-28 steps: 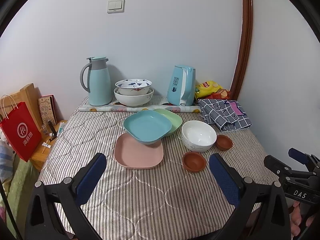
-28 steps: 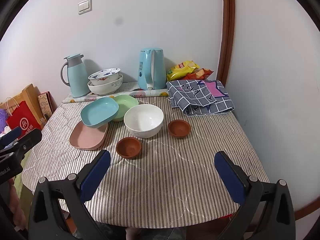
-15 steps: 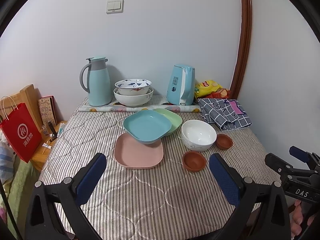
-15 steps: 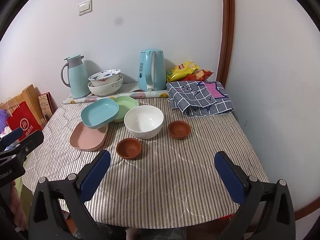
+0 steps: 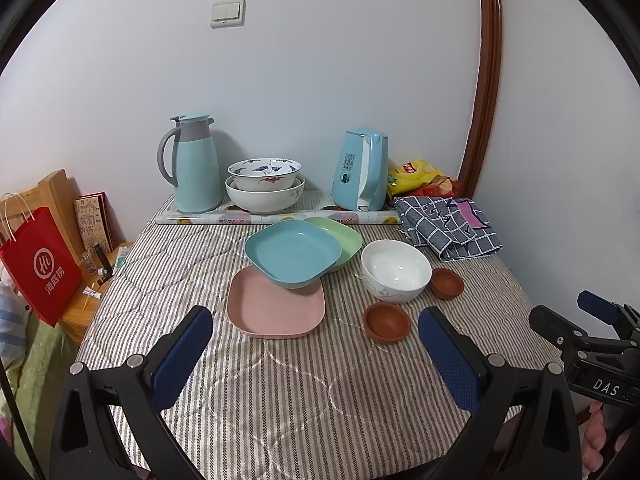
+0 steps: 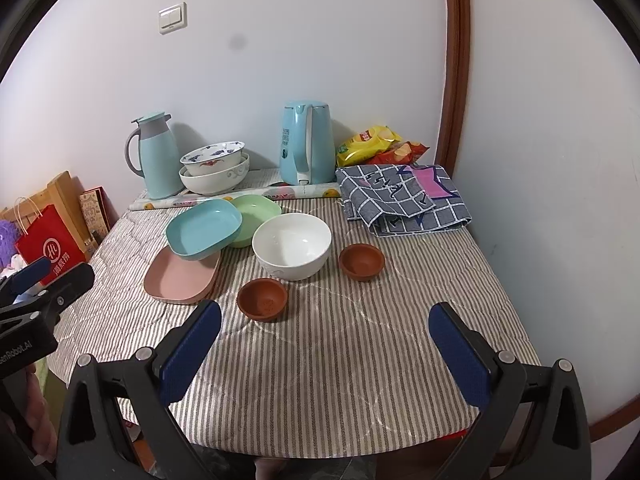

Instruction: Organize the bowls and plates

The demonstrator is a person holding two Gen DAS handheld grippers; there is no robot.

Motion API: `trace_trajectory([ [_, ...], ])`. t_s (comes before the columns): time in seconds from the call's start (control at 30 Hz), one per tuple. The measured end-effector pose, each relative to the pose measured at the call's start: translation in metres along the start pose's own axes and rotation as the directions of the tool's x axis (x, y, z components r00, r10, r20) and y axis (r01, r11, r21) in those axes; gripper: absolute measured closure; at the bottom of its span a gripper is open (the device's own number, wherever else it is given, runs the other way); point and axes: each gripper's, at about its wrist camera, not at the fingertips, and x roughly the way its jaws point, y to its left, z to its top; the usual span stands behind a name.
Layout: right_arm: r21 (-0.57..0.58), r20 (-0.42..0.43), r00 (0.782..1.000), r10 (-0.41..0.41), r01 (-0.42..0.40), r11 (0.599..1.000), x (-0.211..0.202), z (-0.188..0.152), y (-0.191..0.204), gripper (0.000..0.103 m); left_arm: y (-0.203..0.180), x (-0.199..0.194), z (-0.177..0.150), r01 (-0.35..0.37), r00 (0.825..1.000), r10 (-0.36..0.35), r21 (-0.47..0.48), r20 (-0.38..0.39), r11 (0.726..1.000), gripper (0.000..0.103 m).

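From the left wrist view, the left hand-held gripper (image 5: 316,344) hangs released over the near edge of the worktop (image 5: 304,392), which wears a quilted striped cloth and sits in a corner of pale walls with a wooden door frame (image 5: 486,80) at the right. Just ahead of its fingers lies the pink plate (image 5: 276,312); the blue plate (image 5: 292,254) rests tilted on the pink plate's far edge and overlaps the green plate (image 5: 344,236) behind it. Ahead and right are the white bowl (image 5: 396,270) and two brown bowls, one just by the right finger (image 5: 387,322), one beyond the white bowl (image 5: 447,282). Far ahead stand a thermos jug (image 5: 192,164), stacked patterned bowls (image 5: 264,186) and a kettle (image 5: 362,170). Only this view shows clutter beside the red bag (image 5: 40,268) to the left; small bottles, perhaps.

From the right wrist view, the right hand-held gripper (image 6: 324,340) is likewise released and empty, the nearer brown bowl (image 6: 262,299) just ahead of its left finger. This view shows the folded checked cloth (image 6: 404,200) in full, and the worktop's near right corner.
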Motion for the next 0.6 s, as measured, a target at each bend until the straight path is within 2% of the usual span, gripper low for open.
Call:
trace_trajectory([
  [0.43, -0.003, -0.001, 1.000, 0.003, -0.003, 1.000, 0.003, 0.001, 0.004, 0.001, 0.007, 0.006, 0.002, 0.019, 1.000, -0.019, -0.005, -0.005, 1.000, 0.000],
  [0.6, -0.007, -0.011, 1.000, 0.005, -0.006, 1.000, 0.016, 0.001, 0.004, 0.001, 0.014, 0.028, 0.003, 0.013, 0.999, -0.013, -0.015, -0.042, 1.000, 0.000],
])
